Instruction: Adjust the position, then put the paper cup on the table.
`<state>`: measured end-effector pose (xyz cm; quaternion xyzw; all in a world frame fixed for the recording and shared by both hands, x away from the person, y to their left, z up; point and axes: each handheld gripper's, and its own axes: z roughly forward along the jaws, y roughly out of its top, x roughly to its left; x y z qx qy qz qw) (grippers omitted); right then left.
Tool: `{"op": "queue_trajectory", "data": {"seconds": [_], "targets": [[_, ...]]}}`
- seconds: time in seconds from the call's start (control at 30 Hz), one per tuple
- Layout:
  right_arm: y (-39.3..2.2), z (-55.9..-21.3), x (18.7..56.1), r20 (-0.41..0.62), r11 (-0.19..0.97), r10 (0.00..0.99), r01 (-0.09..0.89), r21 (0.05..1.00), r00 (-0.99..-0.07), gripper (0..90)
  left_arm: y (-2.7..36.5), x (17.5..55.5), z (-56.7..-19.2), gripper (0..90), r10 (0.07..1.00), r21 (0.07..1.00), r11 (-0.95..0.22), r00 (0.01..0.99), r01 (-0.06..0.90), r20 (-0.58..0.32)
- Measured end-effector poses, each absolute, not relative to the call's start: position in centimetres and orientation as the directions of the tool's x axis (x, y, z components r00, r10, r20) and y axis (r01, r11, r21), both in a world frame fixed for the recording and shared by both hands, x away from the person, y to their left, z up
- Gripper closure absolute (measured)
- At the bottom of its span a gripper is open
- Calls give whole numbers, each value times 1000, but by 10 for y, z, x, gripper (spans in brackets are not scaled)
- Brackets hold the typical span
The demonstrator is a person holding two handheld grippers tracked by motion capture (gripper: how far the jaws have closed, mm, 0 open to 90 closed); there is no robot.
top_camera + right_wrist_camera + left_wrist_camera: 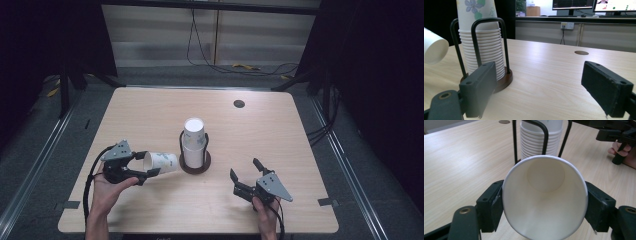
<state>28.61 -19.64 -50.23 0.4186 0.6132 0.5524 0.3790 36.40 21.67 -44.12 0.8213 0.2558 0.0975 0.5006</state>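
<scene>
While the left gripper (146, 165) clamps a single paper cup (161, 162) by its rim, the cup lies on its side off the table surface, mouth turned back toward the person's left hand (107, 186) and base pointing at the cup holder (195, 161). From the left gripper view the cup's open mouth (545, 197) faces the camera, slightly squeezed out of round, with a black pad (496, 205) pressed against each side of the rim. Just beyond it stands the stack of cups (540, 141), nested upside down inside the holder's black wire loops on a round dark base. Cup and stack are near each other but apart. Right gripper (246, 176) rests low near the table's front right, held in the right hand (265, 210), jaws spread wide with nothing between them. Its own view shows both pads well apart over bare wood, the holder's base (505, 80) close to its left pad, the stack (482, 50) rising behind, floral print on the topmost cup, and the held cup's base (435, 51) at the left edge. Table (150, 110) is light wood with a small dark grommet hole (239, 103) toward the far edge.
</scene>
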Motion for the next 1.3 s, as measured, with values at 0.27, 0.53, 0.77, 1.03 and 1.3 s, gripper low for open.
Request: {"op": "queue_trajectory", "data": {"seconds": [0.27,0.53,0.77,1.03,1.3], "targets": [[-195,-503,284,-13,43,939,77,996,-345,127,221,377,-429,267,573,824,-430,817,369,-66],[-195,-503,282,-21,44,942,60,997,-336,127,220,394,-420,266,578,784,-479,814,395,-57],[-197,-504,279,-16,26,946,29,999,-322,127,219,409,-412,265,584,755,-507,810,416,-53],[-198,-505,278,-14,19,944,13,1000,-330,128,211,425,-404,265,603,682,-577,798,449,-15],[-198,-505,277,-13,18,940,13,1000,-340,130,214,431,-402,261,609,647,-597,793,475,-20]]}}
